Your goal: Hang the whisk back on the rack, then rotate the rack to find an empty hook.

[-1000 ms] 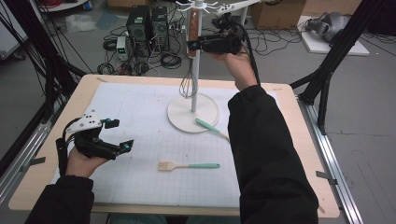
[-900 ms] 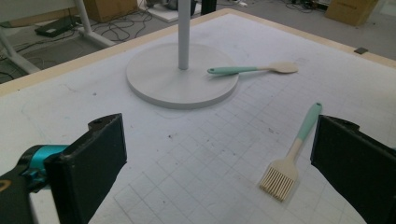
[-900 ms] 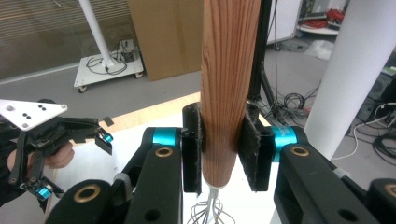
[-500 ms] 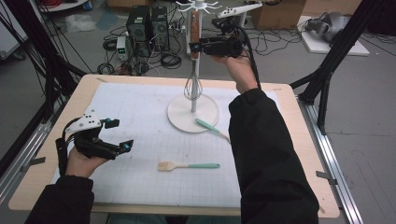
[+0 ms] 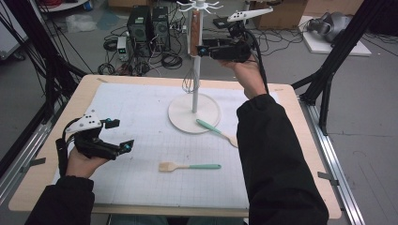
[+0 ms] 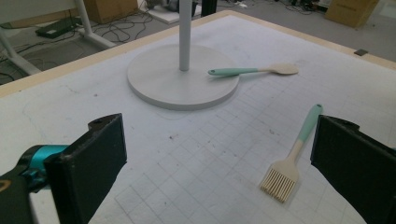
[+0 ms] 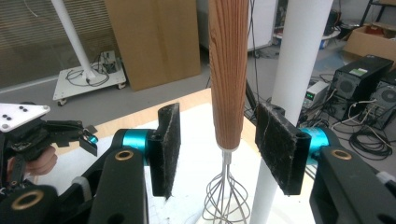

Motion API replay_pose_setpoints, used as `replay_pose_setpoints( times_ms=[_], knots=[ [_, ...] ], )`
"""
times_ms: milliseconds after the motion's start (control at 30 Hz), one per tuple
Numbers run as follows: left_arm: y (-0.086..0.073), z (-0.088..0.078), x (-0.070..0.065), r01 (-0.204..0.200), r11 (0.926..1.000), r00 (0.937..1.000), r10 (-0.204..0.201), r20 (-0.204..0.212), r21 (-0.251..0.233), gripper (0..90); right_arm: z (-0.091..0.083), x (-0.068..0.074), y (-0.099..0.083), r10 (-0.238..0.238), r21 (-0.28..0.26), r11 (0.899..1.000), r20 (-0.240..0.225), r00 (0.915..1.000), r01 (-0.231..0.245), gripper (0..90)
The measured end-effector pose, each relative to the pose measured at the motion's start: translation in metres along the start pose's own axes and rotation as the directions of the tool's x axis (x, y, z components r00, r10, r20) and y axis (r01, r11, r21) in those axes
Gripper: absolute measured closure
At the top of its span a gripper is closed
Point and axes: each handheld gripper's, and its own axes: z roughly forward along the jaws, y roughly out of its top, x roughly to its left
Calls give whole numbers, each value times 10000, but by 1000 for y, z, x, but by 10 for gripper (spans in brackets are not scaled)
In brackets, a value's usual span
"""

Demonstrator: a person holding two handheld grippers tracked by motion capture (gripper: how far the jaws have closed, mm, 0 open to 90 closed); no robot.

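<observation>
Wooden-handled whisk (image 7: pixel 228 74) hangs on the stand (image 5: pixel 195 70); the right gripper (image 7: pixel 217 149), jaws just opening, stands clear around it. Next, likely back away. The left gripper (image 6: pixel 215 163) waits open, empty.

The left gripper (image 6: pixel 219 163) holds its two black jaws wide apart above the white gridded mat (image 6: pixel 196 158), with nothing between them. A pastry brush (image 6: pixel 292 156) with a green handle lies near the right jaw. Farther away, a spoon (image 6: pixel 254 71) rests partly on the round white base (image 6: pixel 182 79) of the stand.
</observation>
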Motion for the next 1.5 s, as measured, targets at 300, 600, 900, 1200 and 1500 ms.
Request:
replay_pose_setpoints(
  times_ms=[300,600,900,1200,1500],
  knots=[
    [-1,0,3,49,10000,10000,-49,-13,-39,40,-8,1,0,-91,-95,9999,-77,9999,90,502],
    [-1,0,3,23,10000,10000,-23,14,-34,40,-7,0,1,-95,-134,9999,24,10000,95,507],
    [-1,-1,3,37,10000,10000,-37,0,-79,40,-9,1,9,-237,-166,9996,98,9997,239,568],
    [-1,-1,4,72,9999,10000,-72,13,-87,40,-20,1,15,-359,-120,9993,-134,9993,357,823],
    [-1,0,4,49,9999,10000,-48,30,-96,40,-33,0,27,-531,-164,9985,-46,9986,530,889]
  ],
)
